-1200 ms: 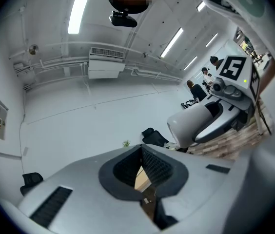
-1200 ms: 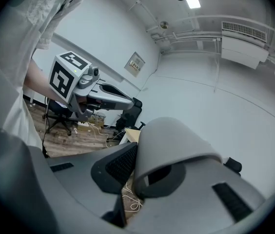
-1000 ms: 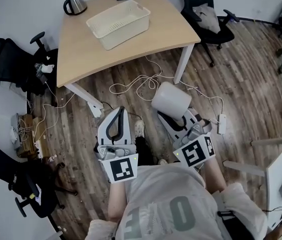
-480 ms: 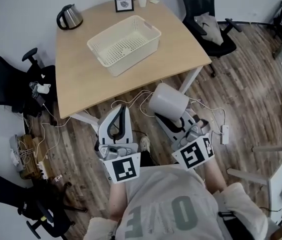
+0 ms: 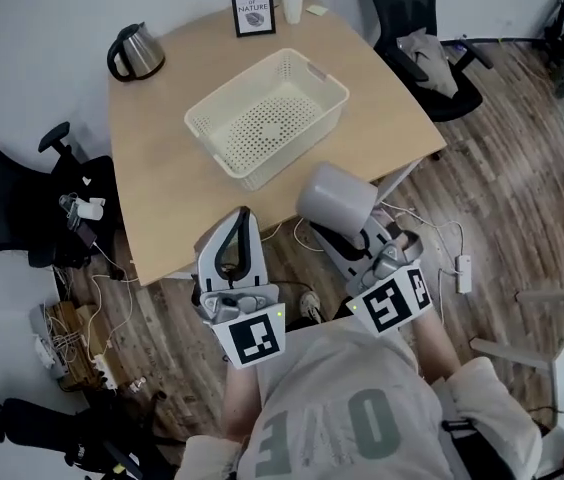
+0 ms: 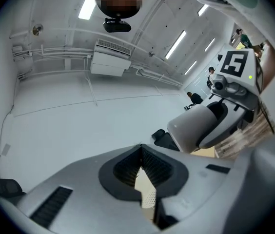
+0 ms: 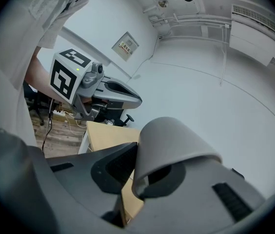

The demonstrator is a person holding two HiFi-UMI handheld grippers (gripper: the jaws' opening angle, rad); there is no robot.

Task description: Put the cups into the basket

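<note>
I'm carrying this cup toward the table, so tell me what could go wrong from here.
1. The right claw pinches the cup by one wall only, so it may slip or swing loose.
2. A power strip and cable lie on the floor beside the person; a foot could catch them.
3. A low approach could knock the cup against the table edge or the basket wall.
</note>
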